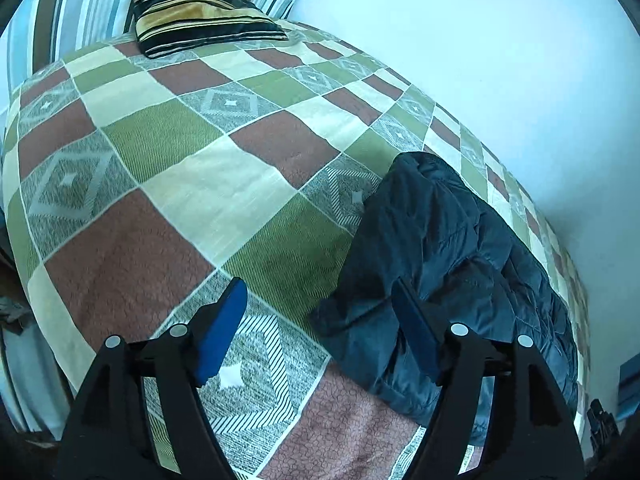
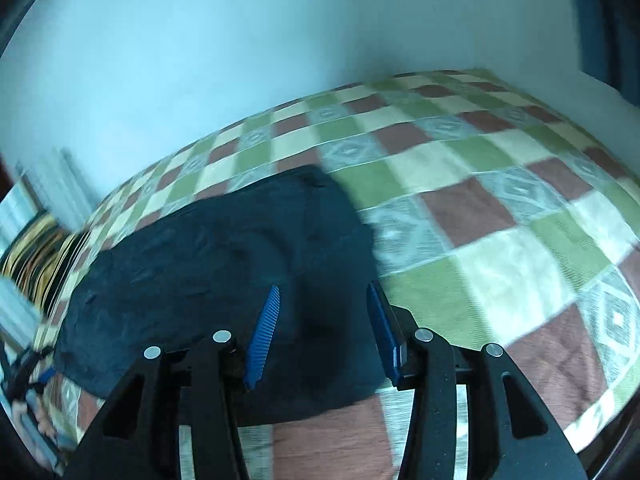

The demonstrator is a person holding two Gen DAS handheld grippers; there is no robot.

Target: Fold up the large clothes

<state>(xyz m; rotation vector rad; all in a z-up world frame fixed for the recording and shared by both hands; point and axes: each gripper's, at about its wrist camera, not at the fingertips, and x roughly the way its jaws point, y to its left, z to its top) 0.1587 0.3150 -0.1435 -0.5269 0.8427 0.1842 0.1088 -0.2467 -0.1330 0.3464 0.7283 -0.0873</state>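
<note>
Both my grippers, left [image 1: 320,328] and right [image 2: 322,334], are empty, jaws apart; jacket [image 1: 440,248] looks folded, so I'd flatten it on the bed [image 1: 180,168].

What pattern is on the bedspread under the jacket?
Checked squares of green, cream, rust and grey diamond motifs on the bedspread; clearest in the left wrist view.

- Left wrist view looks steeply down over the checked green, brown and cream bedspread [image 1: 180,168], close, facing the striped cushion [image 1: 196,4] at 12 o'clock.
- Right wrist view, also close and blurred, faces the pale wall [image 2: 200,60].
- Both share the dark blue quilted jacket [image 1: 440,248] [image 2: 224,248].
</note>
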